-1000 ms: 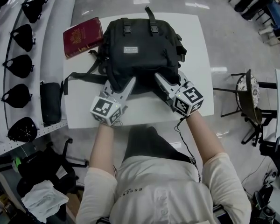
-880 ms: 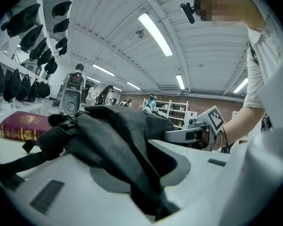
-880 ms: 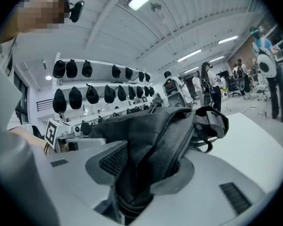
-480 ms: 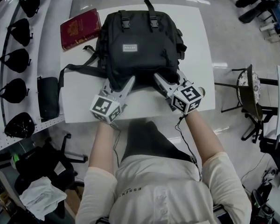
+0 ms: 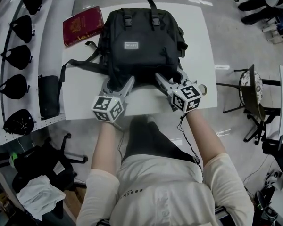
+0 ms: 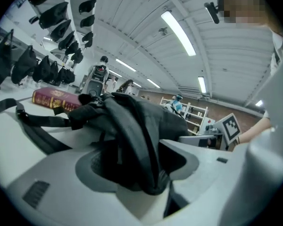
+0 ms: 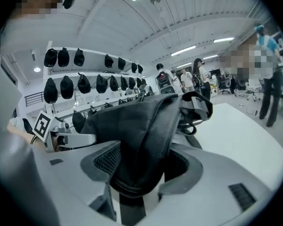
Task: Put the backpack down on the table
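Your backpack [image 5: 141,46] is down flat on the white table [image 5: 200,55]. It sits about mid-table and a bit toward the far edge, front panel up, with the top handle poking past the table's far edge. One long strap [image 5: 82,65] trails out toward the table's left edge.

Both your grippers are parked at the table's near edge, pointing at the bag's bottom hem. In the left gripper view, the left gripper [image 5: 117,84] has its jaws opening. A fold of the black fabric hangs loose in the gap and there's a dark space between it and the pad on one side, so that's not a grip. The right gripper [image 5: 172,81] is the same deal. Its jaws are opening and a padded bit of the backpack stands between them, with daylight on the right side of it. The mesh pad on the other jaw is right beside the cloth, though I can't tell if it's actually touching.

Other stuff:
- A dark red book [image 5: 82,26] lies on the table's far-left corner, close to the bag but not under it.
- A white rack with black caps [image 5: 19,55] runs along off the table's left side, with a black pouch [image 5: 49,96] lying on it.
- A chair [image 5: 247,93] stands on the floor off the table's right side, well clear of it.
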Tool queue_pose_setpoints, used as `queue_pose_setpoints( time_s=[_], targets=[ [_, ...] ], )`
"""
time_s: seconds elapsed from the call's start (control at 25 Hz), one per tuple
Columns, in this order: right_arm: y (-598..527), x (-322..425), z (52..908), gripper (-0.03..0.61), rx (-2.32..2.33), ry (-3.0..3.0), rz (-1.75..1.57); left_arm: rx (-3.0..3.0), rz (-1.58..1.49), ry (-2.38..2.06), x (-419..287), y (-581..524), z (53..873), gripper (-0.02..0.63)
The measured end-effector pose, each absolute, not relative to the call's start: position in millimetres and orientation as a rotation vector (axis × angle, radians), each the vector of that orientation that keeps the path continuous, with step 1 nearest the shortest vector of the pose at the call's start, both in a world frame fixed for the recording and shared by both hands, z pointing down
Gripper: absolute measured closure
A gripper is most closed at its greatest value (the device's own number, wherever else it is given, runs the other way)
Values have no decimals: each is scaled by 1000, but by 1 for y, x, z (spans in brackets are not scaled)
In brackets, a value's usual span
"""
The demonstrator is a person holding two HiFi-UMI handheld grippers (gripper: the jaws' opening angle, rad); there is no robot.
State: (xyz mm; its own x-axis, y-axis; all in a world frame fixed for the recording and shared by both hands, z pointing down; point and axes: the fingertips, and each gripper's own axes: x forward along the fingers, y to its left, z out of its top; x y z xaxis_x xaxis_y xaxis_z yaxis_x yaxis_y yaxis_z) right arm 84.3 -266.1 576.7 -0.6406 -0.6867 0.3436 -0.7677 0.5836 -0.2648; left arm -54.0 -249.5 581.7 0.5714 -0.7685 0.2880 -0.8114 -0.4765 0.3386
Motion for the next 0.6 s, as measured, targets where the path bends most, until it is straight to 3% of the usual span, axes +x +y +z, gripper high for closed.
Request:
queue_pose_setpoints(
  time_s=[0.16,0.6],
  targets=[
    [-264,104,560,322,1328,-2560,489,2323,132,-1384,-74,-239,576,325],
    [-234,116,500,322,1392,-2553,251,2437,202,-1549,-85,-200,511,325]
  ],
)
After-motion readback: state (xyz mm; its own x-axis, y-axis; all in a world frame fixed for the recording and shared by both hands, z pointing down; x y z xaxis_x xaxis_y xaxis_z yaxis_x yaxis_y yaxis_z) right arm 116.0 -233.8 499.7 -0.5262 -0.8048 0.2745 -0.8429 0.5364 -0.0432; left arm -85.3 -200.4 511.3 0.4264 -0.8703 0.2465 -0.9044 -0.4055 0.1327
